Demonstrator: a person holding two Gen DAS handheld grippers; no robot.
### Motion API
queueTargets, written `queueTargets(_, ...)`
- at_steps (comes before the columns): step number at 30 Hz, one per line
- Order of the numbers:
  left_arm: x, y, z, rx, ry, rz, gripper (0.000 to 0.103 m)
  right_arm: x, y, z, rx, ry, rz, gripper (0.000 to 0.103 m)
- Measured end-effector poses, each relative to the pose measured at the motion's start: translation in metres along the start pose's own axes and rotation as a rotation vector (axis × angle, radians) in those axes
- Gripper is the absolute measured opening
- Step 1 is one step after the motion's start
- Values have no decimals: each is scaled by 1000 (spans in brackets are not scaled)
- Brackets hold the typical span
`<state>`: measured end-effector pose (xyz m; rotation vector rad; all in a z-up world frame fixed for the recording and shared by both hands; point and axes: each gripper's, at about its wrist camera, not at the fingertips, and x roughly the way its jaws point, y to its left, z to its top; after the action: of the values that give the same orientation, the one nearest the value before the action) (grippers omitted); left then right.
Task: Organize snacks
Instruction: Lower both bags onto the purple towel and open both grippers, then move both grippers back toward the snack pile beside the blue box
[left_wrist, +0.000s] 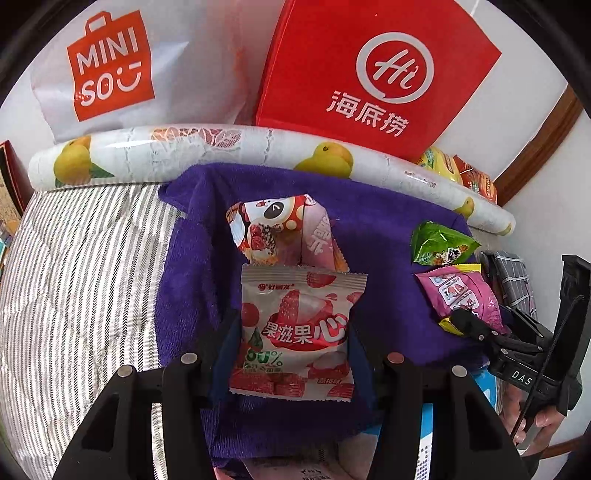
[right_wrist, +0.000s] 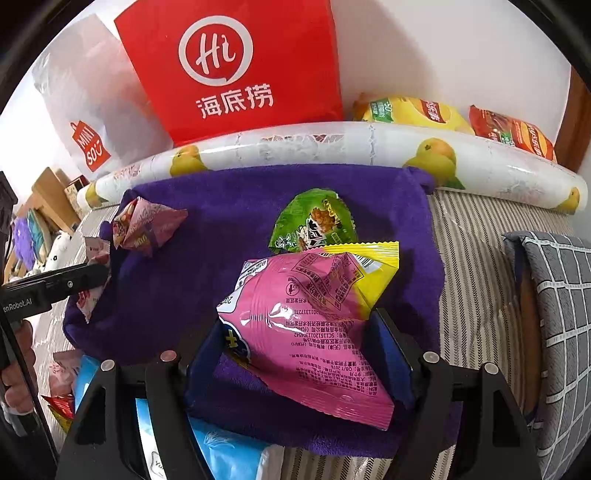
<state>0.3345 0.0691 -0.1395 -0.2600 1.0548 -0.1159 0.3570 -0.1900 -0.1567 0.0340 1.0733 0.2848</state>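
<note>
My left gripper is shut on a white-and-red lychee gummy packet and holds it over the purple towel. A pink-and-white snack packet lies on the towel just beyond it. My right gripper is shut on a pink-and-yellow snack packet, also over the purple towel. A green snack packet lies on the towel beyond it. The left gripper with its packet shows at the left of the right wrist view.
A rolled fruit-print sheet lies along the towel's far edge. A red bag and a white Miniso bag stand behind it. Yellow and red snack bags lie at the back right. A grey checked cushion lies right. Blue-and-white packs lie near.
</note>
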Motion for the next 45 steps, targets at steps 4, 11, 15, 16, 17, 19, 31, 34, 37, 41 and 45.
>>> queueTargets(4,5,0,-1,-7,12,-5,52,3,-3,0,12,14,-11,76)
queueTargets(11,14,-2,-2,4,36,-10,52,4,0,0,-6,24,-29,78)
queueTargets(15,18,-3,-2,1,58,-15,55,4,1,1,0,34,-27,79)
queueTargets(16,18,-3,-1,2,64,-18,57,2,2,1,0,30,-29,80)
queueTargets(17,18,-4,-1,4,68,-20,62,1,2,0,-3,24,-33,82)
queueTargets(19,16,-6,-1,18,65,-16,67,-4,5,0,-14,13,-37,83)
queueTargets(31,-29,0,-6,7,2,-41,67,-55,23,-4,-24,-71,-88,83)
queueTargets(34,-45,5,-12,1,-17,-47,67,-69,26,-11,-4,-85,-86,83)
queueTargets(37,-62,7,-19,6,-33,-47,67,-84,32,-21,9,-95,-81,83)
queueTargets(41,-83,7,-29,13,-60,-50,67,-103,40,-38,13,-104,-47,83)
queueTargets(45,-101,9,-42,11,-78,-50,67,-120,54,-58,8,-101,5,83)
